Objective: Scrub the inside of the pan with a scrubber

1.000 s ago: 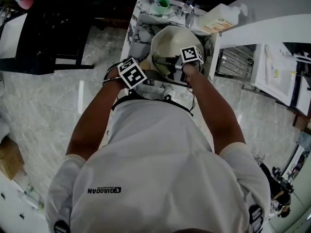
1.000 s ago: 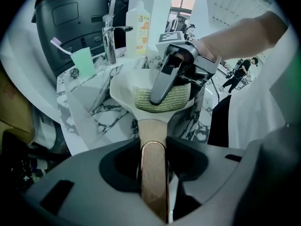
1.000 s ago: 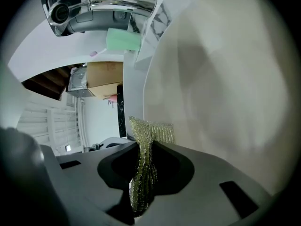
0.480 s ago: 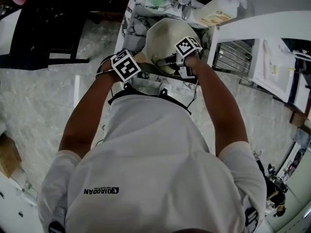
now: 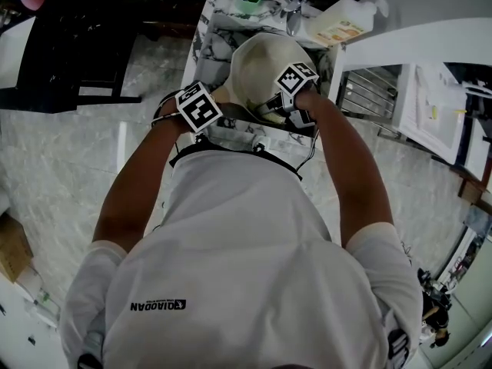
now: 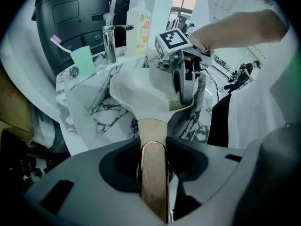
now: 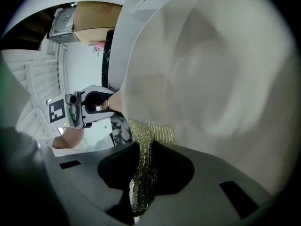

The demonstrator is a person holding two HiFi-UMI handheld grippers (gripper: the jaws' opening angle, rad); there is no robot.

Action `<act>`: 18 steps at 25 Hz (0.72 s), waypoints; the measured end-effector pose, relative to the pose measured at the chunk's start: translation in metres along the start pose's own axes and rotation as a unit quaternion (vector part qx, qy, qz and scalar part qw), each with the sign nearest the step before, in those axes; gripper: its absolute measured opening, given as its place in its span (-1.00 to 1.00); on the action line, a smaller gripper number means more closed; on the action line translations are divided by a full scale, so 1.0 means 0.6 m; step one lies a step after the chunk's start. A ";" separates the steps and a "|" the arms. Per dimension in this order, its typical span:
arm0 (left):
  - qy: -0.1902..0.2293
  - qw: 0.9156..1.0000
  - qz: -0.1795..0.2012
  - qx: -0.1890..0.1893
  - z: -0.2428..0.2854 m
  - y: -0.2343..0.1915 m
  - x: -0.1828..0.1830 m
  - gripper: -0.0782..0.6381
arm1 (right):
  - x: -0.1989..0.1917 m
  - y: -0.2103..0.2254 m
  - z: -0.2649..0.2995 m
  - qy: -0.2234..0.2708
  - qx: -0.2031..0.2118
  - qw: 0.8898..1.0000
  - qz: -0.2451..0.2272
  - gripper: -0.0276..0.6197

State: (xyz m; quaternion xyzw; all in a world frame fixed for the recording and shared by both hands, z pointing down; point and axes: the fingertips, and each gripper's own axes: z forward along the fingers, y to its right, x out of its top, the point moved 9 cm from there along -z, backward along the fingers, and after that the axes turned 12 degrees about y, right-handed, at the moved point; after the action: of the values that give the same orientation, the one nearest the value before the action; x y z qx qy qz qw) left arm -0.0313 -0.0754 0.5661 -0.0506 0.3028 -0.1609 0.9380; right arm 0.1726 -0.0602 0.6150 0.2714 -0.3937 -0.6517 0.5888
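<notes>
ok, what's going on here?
A person works on a cream pan over a marble counter. The left gripper is shut on the pan's wooden handle, holding the pan tilted. The right gripper is shut on a scrubber, which lies against the pan's inside wall.

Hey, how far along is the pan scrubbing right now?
Set up: the left gripper clamps the wooden handle of the cream pan, and the right gripper pinches the green-gold mesh scrubber. In hand: the scrubber's edge lies against the pan's inner wall near the rim. Left: how much is scrubbed cannot be told; the wall shows no suds or dirt.
</notes>
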 end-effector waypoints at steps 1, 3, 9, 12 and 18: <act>0.000 1.000 0.001 0.001 0.001 -0.001 0.001 -0.29 | -0.001 0.005 -0.002 -0.004 -0.008 1.000 -0.003 -0.63; 0.000 1.000 0.001 0.000 0.001 -0.001 0.000 -0.29 | -0.004 0.012 -0.002 -0.013 -0.021 1.000 -0.006 -0.63; 0.001 1.000 0.003 0.002 0.001 0.001 0.000 -0.29 | -0.011 0.022 -0.010 -0.049 -0.053 0.997 -0.030 -0.63; 0.001 1.000 0.003 0.000 0.001 0.002 -0.001 -0.29 | -0.017 0.027 -0.015 -0.069 -0.068 0.994 -0.040 -0.63; -0.001 1.000 0.001 0.000 -0.001 0.001 -0.001 -0.29 | -0.019 0.030 -0.020 -0.106 -0.086 0.989 -0.061 -0.63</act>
State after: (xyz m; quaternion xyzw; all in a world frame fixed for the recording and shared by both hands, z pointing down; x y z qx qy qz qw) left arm -0.0320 -0.0744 0.5659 -0.0501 0.3018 -0.1601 0.9385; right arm 0.1942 -0.0516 0.6224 0.1727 -0.3791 -0.7431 0.5236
